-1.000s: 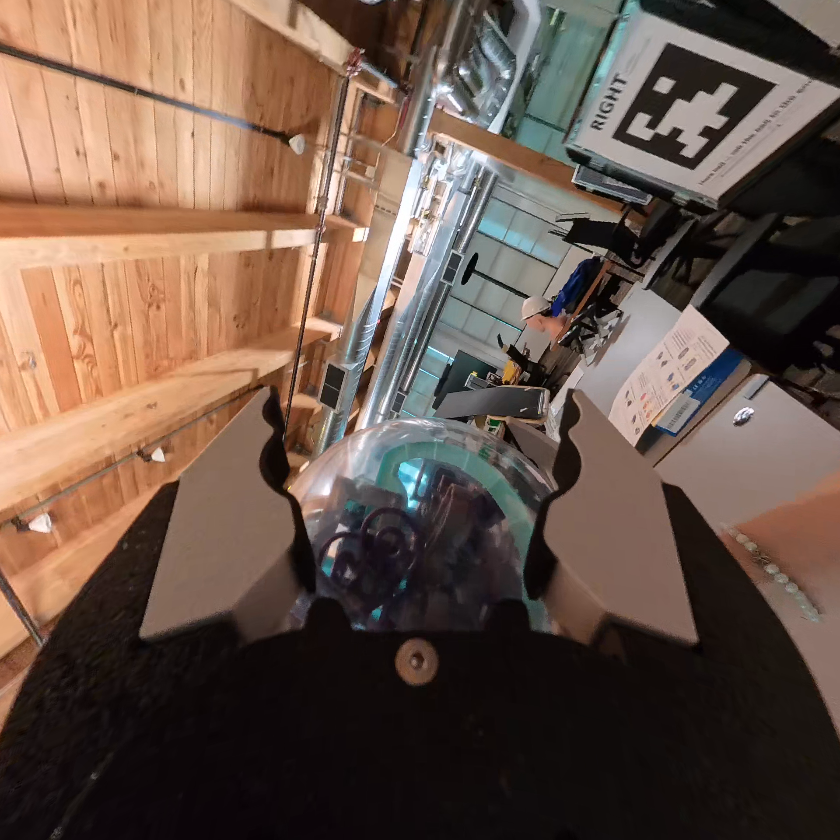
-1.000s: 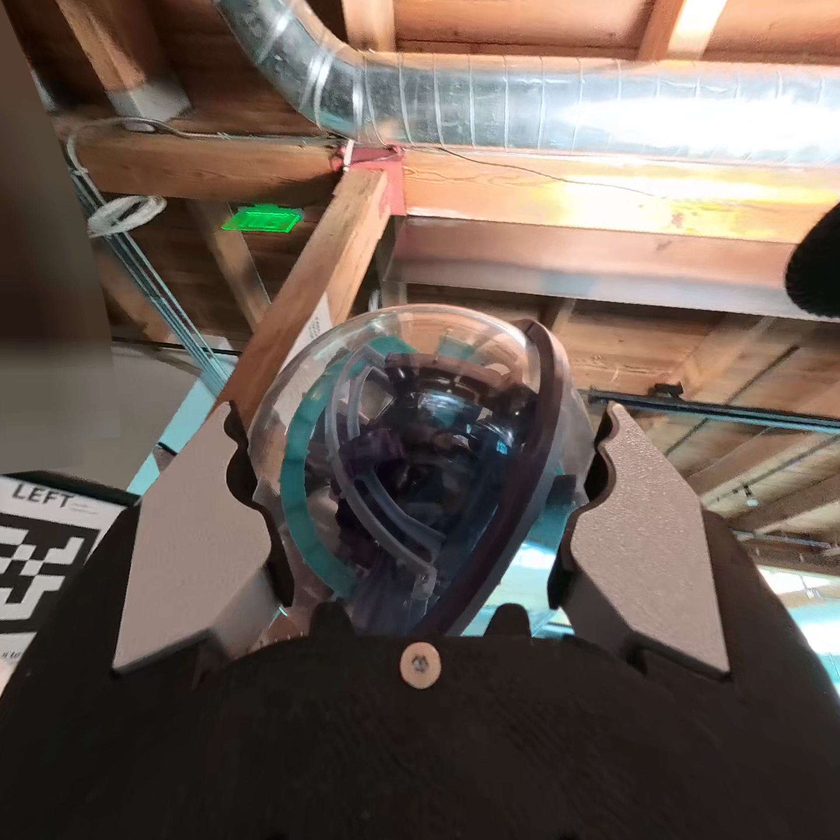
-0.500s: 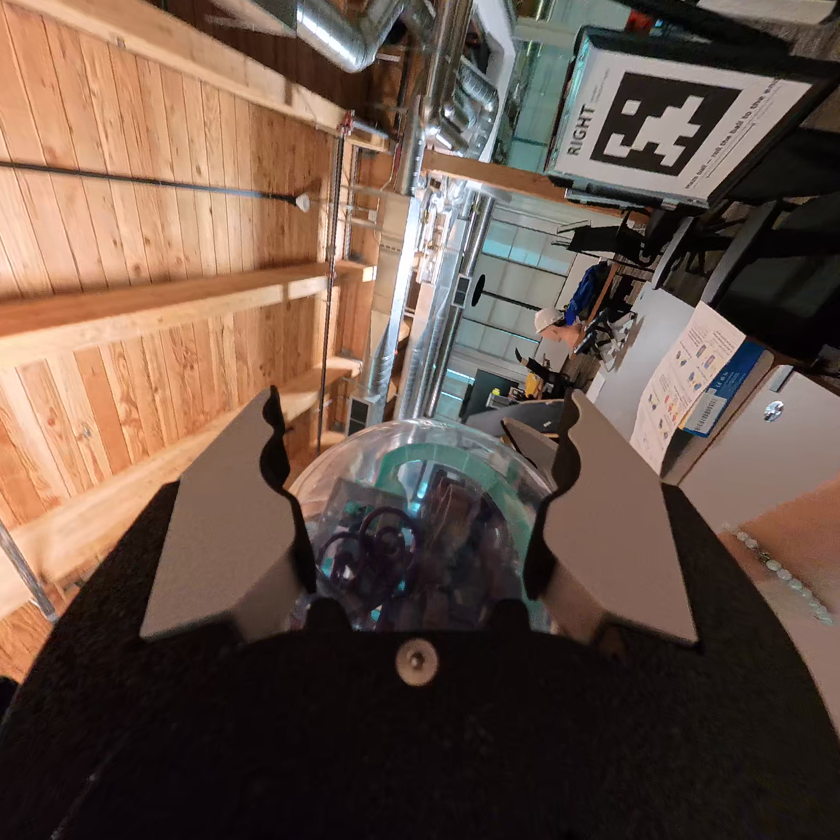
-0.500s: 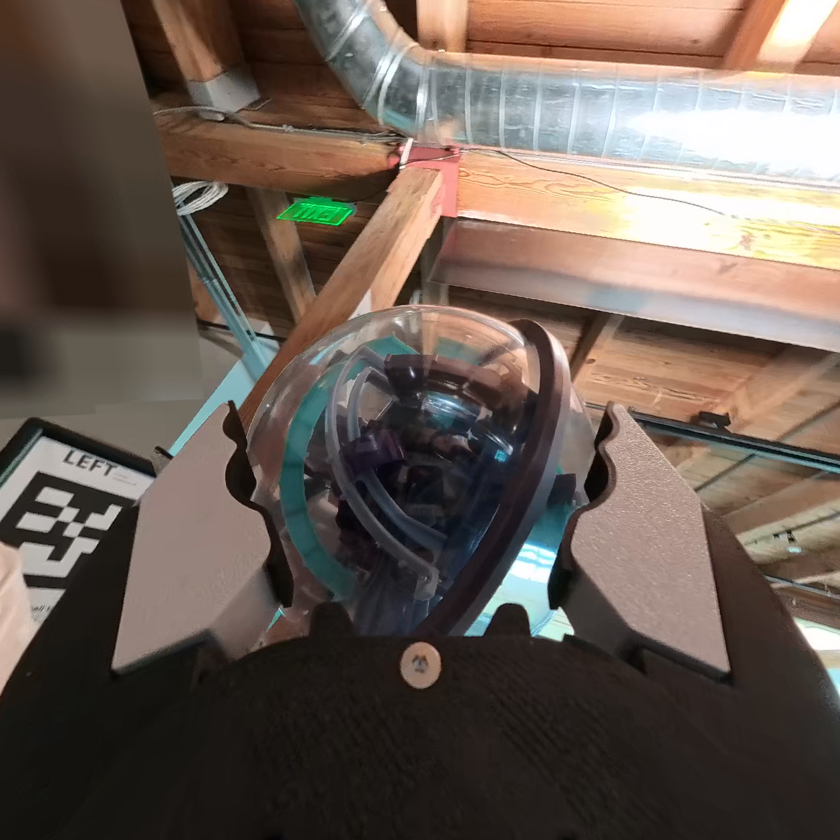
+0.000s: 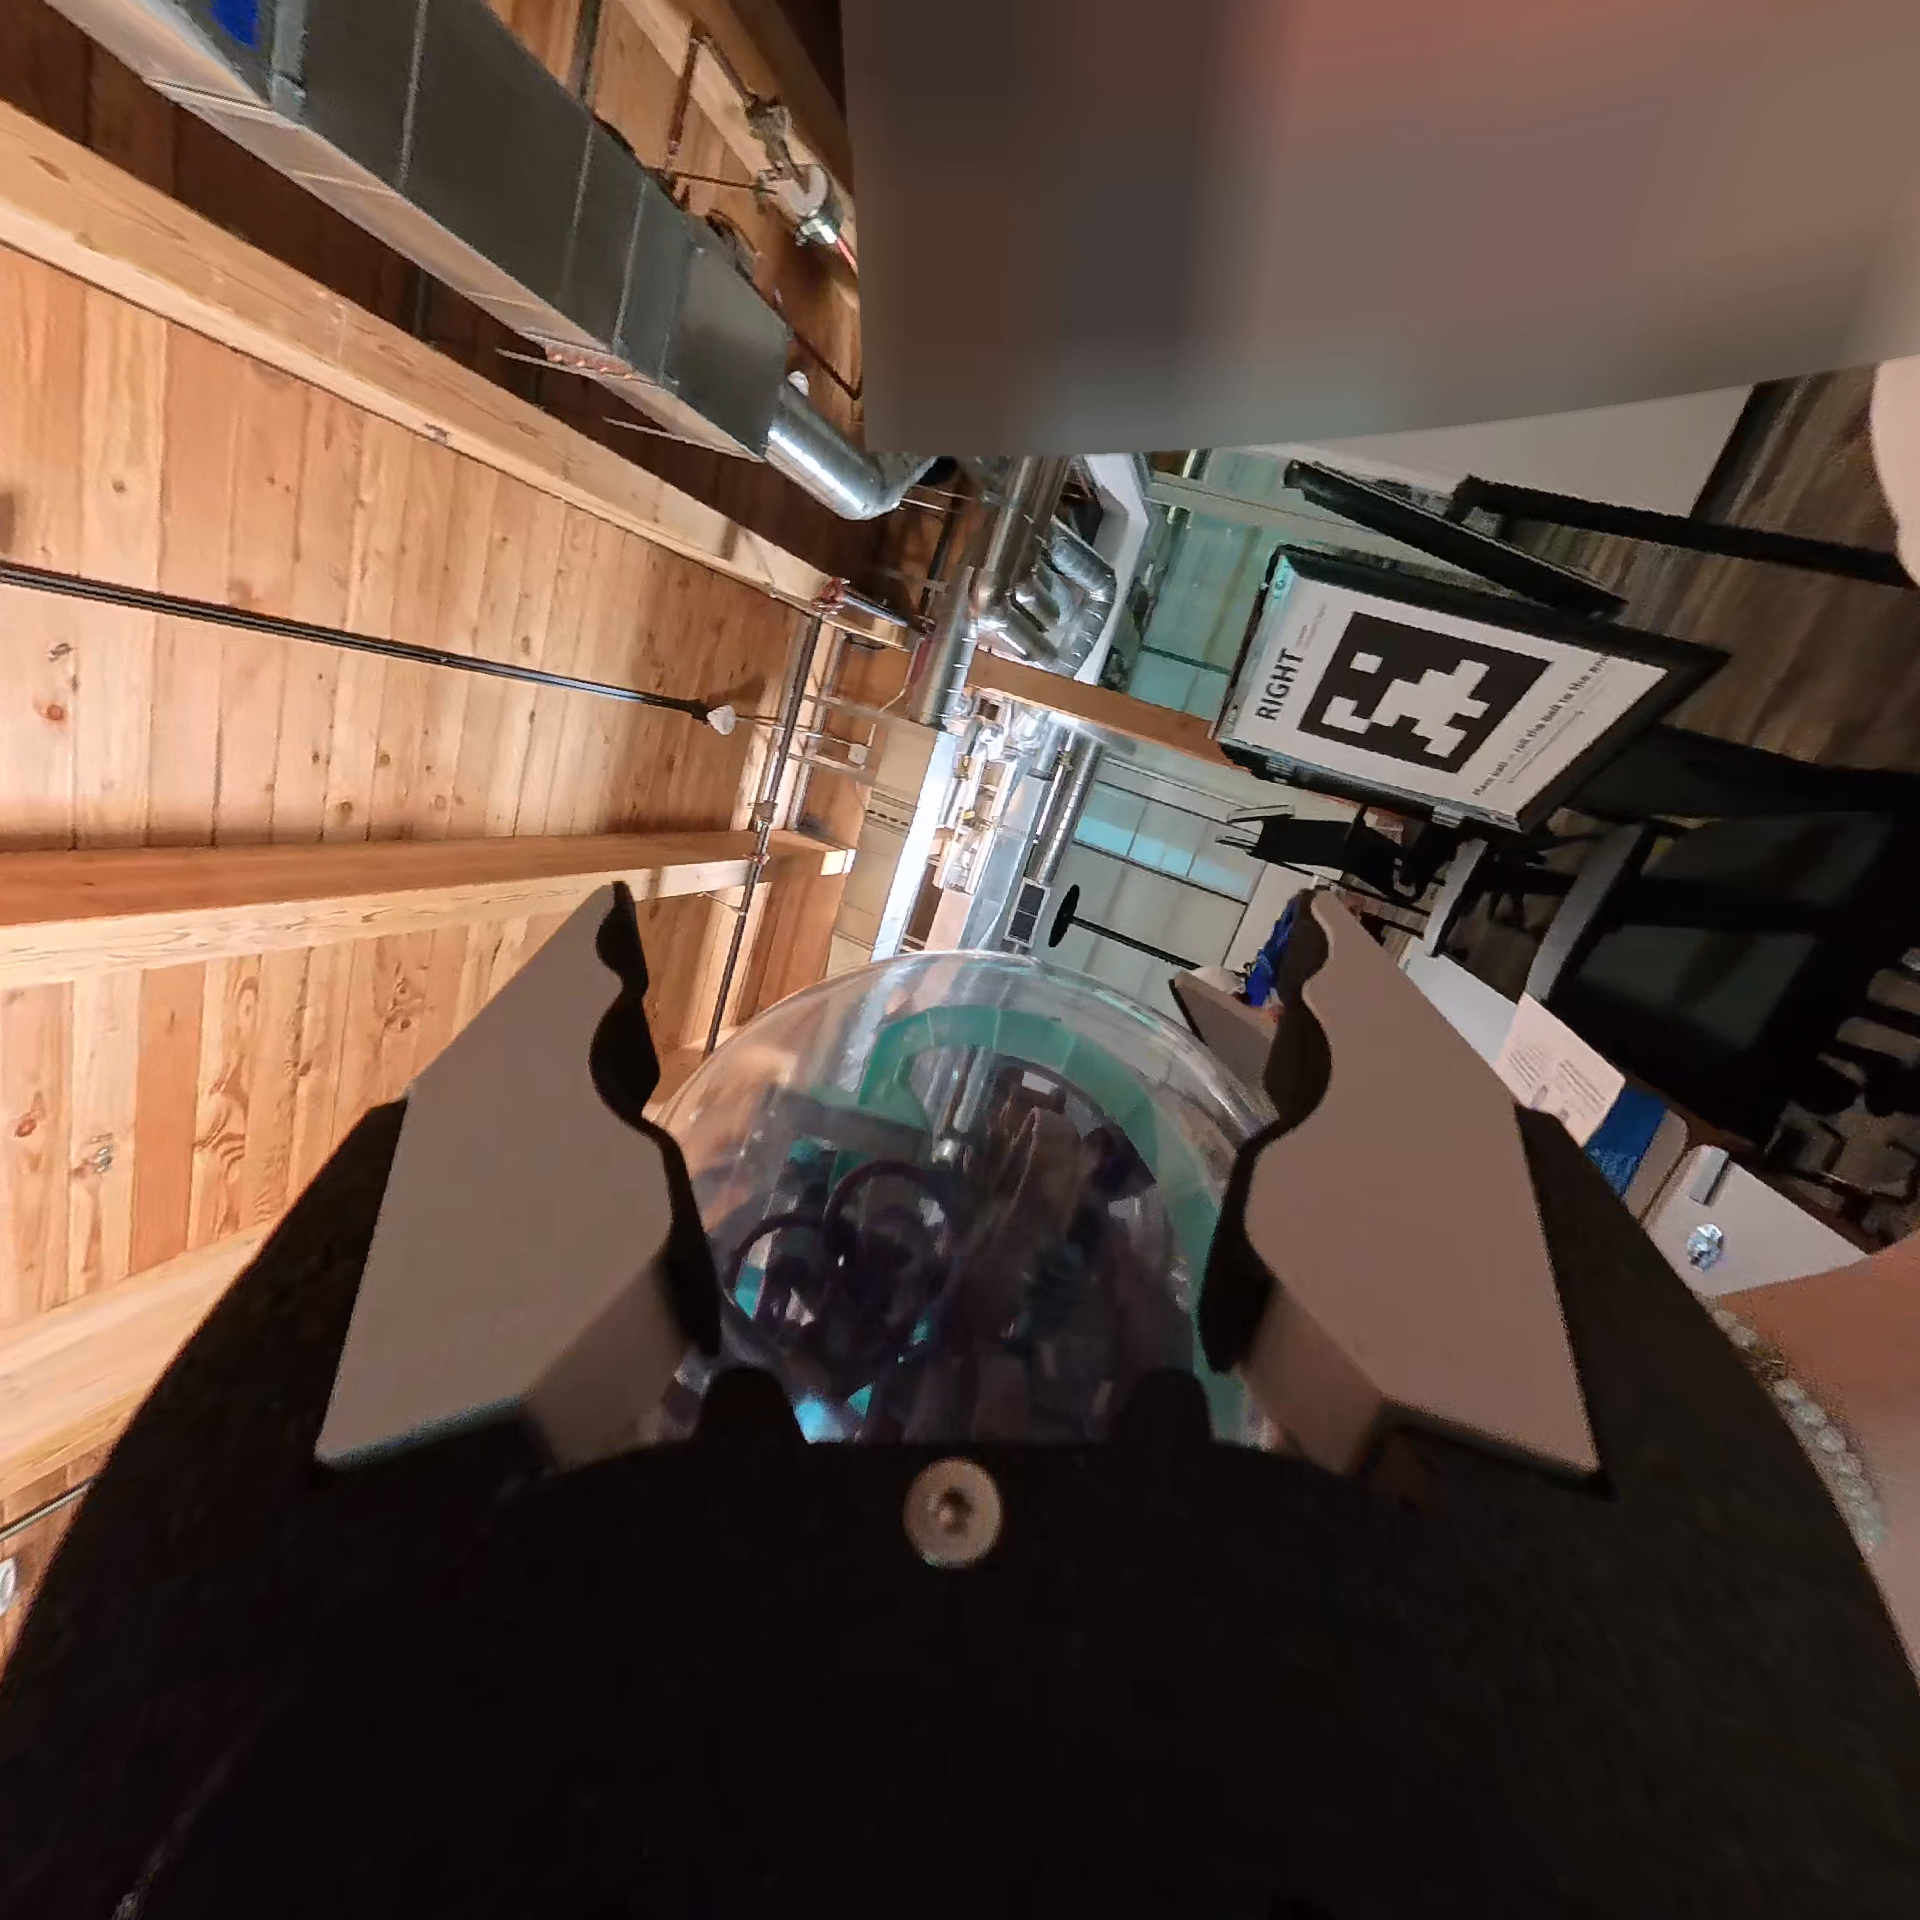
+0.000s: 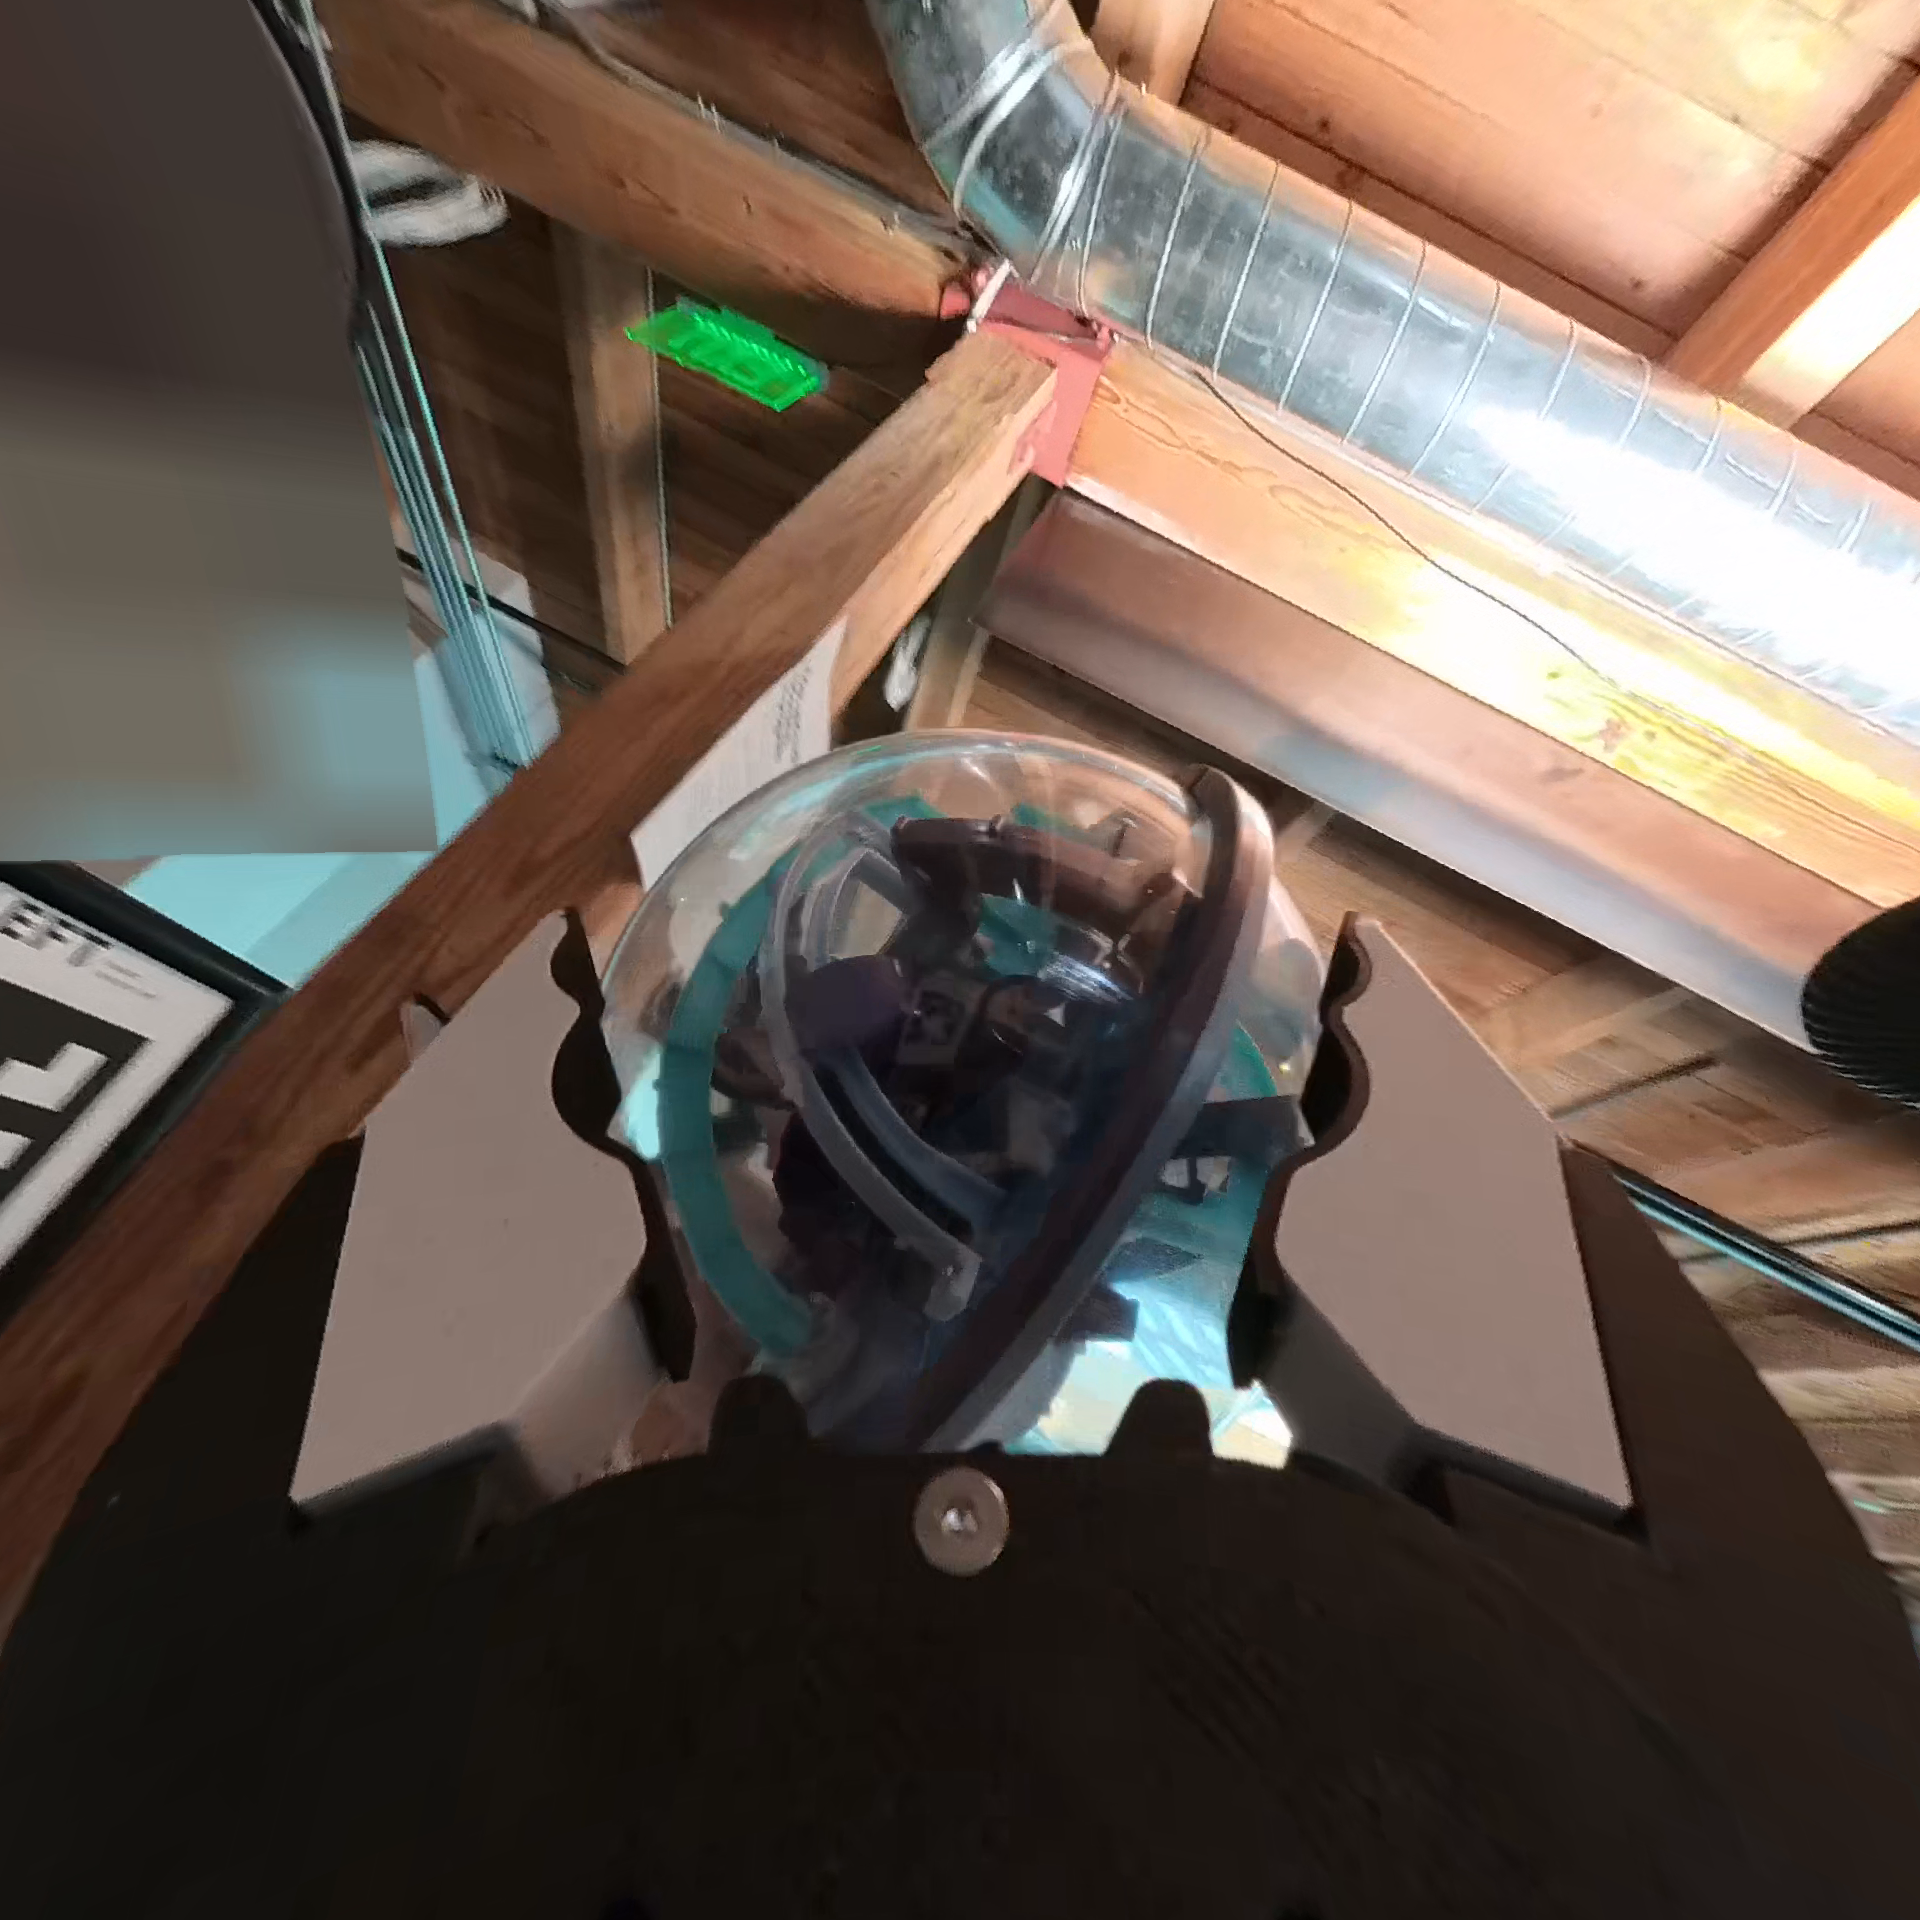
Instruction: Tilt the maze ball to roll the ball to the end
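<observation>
Both tools clamp maze ball point(image 5: 961, 1174); printed marker card point(image 5: 1434, 717) beyond.

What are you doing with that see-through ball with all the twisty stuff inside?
A person holds two grippers, and both are clamped on the clear maze ball, held up in the air under a wooden ceiling. The left gripper grips it from one side and the right gripper from another. The teal and purple tracks inside show, but the little ball that rolls along them can't be picked out.

Both tools swung with maze ball point(image 6: 956, 1081); silver duct point(image 6: 1351, 270) now runs diagonally in right view.
</observation>
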Available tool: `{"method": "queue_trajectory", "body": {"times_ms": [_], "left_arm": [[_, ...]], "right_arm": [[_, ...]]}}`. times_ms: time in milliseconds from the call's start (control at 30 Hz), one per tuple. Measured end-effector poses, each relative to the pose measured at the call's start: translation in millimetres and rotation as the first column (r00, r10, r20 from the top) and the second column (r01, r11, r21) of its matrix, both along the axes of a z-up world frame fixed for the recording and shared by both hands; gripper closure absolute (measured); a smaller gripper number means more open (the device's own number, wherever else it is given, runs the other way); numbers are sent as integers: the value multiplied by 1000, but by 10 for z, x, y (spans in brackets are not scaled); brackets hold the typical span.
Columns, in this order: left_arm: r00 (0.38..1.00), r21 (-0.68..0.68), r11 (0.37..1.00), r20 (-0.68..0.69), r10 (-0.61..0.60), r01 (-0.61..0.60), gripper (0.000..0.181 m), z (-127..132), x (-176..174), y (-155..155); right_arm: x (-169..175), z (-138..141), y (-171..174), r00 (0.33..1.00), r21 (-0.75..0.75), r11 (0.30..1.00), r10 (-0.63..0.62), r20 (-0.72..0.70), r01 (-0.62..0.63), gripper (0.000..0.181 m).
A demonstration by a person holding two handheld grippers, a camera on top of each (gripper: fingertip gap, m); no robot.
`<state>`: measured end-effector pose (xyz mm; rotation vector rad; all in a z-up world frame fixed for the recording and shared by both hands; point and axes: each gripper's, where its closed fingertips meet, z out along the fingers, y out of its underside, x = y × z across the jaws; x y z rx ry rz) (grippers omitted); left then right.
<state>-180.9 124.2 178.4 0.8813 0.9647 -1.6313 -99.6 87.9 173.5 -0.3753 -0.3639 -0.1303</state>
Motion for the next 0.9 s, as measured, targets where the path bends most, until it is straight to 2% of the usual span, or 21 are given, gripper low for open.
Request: {"method": "queue_trajectory", "body": {"times_ms": [67, 167, 367, 533, 600, 633, 667, 700, 733, 900], "left_arm": [[1000, 32, 999, 22, 22, -23, 63, -50, -41, -61], [997, 53, 997, 45, 61, -64, 63, -93, -23, -109], [989, 71, 992, 112, 94, -102, 65, -103, -126, -160], [981, 60, 994, 176, 82, -94, 66, -126, -318, -179], [972, 77, 993, 225, 71, -91, 66, -198, -472, -218], [967, 84, 988, 234, 105, -128, 64, -197, -385, -237], [969, 63, 983, 188, 161, -175, 62, -97, -118, -218], [970, 45, 975, 119, 213, -219, 58, 5, 200, -166], [970, 47, 970, 58, 238, -240, 57, 51, 413, -115], [974, 82, 970, 16, 227, -227, 61, -19, 444, -104]], "right_arm": [[-12, -38, -50, 998, 13, 998, 56, 1, -56, 50], [6, -44, -26, 998, 15, 998, 69, -4, -69, 43], [-67, -3, -48, 989, 22, 991, 134, 67, -136, 44], [-267, 38, -61, 985, 17, 993, 111, 132, -114, 41], [-463, -16, -90, 972, 28, 998, 50, 229, -58, 40], [-425, -28, -60, 964, 40, 999, 22, 266, -33, 38], [-159, 63, -6, 980, 11, 995, 94, 175, -97, 38], [186, 158, 91, 986, -18, 986, 164, 27, -164, 36], [401, 164, 181, 986, -29, 987, 156, -52, -158, 34], [483, 20, 182, 976, 34, 980, 198, -85, -196, 35]]}}
